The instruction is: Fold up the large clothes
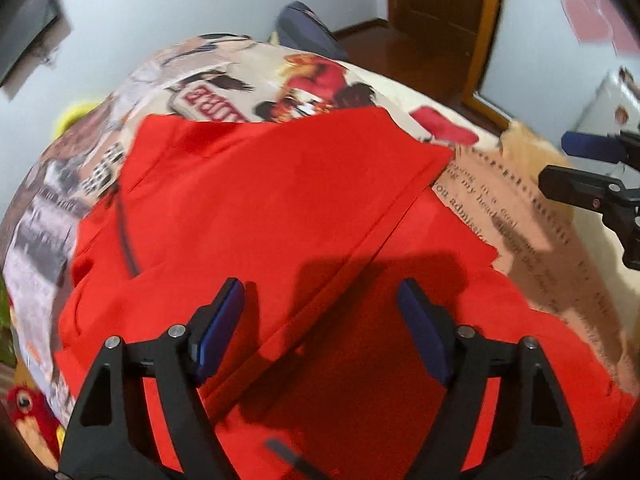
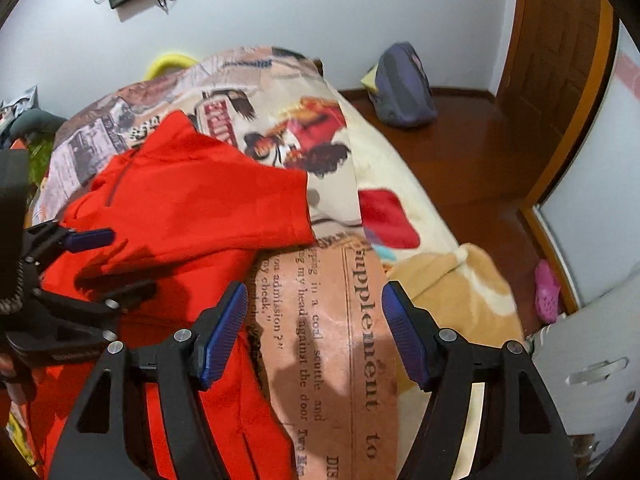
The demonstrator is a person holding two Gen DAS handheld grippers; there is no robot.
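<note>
One red garment (image 1: 256, 216) lay spread across the bed, on top of a printed blanket (image 2: 344, 320) covered in newspaper text and cartoon figures. A sleeve was folded in over the body, its hemmed edge running diagonally across the cloth. The left gripper (image 1: 320, 330) hung directly above the garment's lower half, pointing steeply down, its blue-padded jaws spread apart with nothing between them and only red cloth beneath. The right gripper (image 2: 314, 334) hovered just off the garment's side edge, over the bare blanket with the printed text; its jaws also stood apart and empty, the red cloth lying under its left finger only. Whether either one touched the fabric could not be told. Beyond the bed, a dark bag (image 2: 402, 90) sat on the wooden floor against the wall, near a wooden door (image 1: 440, 8), and a pink shoe (image 2: 546, 292) lay by the wall.
</note>
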